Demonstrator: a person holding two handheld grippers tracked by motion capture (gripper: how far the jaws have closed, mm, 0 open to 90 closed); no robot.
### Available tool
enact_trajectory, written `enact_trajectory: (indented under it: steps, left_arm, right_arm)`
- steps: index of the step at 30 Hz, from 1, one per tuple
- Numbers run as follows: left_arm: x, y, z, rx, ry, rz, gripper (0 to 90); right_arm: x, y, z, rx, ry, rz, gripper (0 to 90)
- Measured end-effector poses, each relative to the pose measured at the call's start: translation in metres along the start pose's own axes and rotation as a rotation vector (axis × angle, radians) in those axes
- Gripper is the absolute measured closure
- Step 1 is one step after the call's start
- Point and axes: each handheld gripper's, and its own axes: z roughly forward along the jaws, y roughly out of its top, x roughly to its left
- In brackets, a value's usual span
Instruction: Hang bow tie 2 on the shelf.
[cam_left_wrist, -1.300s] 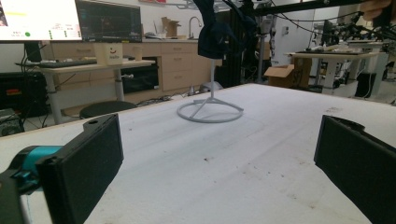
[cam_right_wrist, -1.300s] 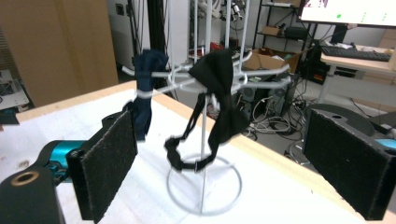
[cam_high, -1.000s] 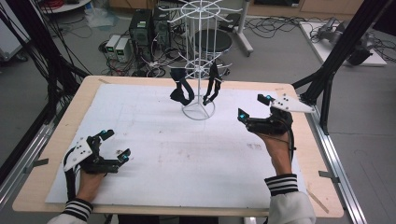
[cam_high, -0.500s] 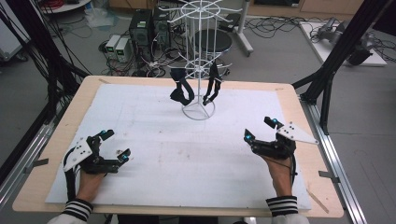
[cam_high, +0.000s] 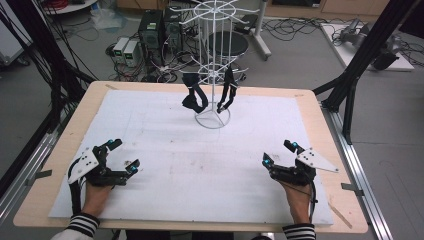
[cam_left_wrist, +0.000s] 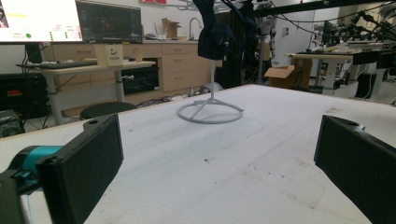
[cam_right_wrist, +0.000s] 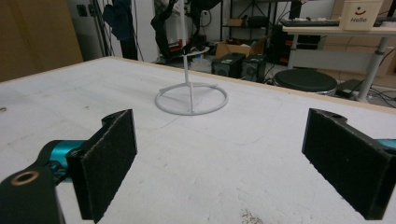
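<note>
Grippers (cam_high: 281, 153) apart, straps (cam_high: 194, 97) hang — rack (cam_high: 212, 65)

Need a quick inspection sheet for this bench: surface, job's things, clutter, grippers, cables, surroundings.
Surface: white mat on wooden table, faint smudges.
Job's things: white wire rack at far centre; two dark items hang from it.
Clutter: nothing seen on the mat.
Grippers: left gripper and right gripper open, empty, low at the near corners.
Cables: tangle on floor beyond the table.
Surroundings: computer boxes, round stool, black frame.
</note>
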Motion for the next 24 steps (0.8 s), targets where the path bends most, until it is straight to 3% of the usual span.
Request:
enact_trajectory:
  steps: [1,3,6,10,15,24]
  left_arm:
    - [0.0,0.0,0.0,0.0,0.0,-0.002,1.8]
    - [0.0,0.0,0.0,0.0,0.001,0.0,1.8]
    - [0.0,0.0,0.0,-0.003,0.002,-0.005,1.8]
    - [0.0,0.0,0.0,-0.001,0.002,0.002,1.8]
    - [0.0,0.0,0.0,-0.004,0.007,-0.003,1.8]
    - [0.0,0.0,0.0,-0.004,0.008,-0.003,1.8]
  right_arm:
    - [0.0,-0.002,0.0,-0.012,0.002,-0.009,9.5]
    - [0.002,-0.012,-0.003,-0.045,-0.036,-0.031,9.5]
    - [0.0,-0.019,-0.003,0.004,-0.012,0.024,9.5]
    - [0.003,-0.019,-0.001,-0.012,-0.024,-0.024,9.5]
    - [0.004,-0.021,0.004,0.01,-0.018,-0.019,9.5]
    - [0.003,-0.019,-0.001,-0.016,-0.031,-0.01,9.5]
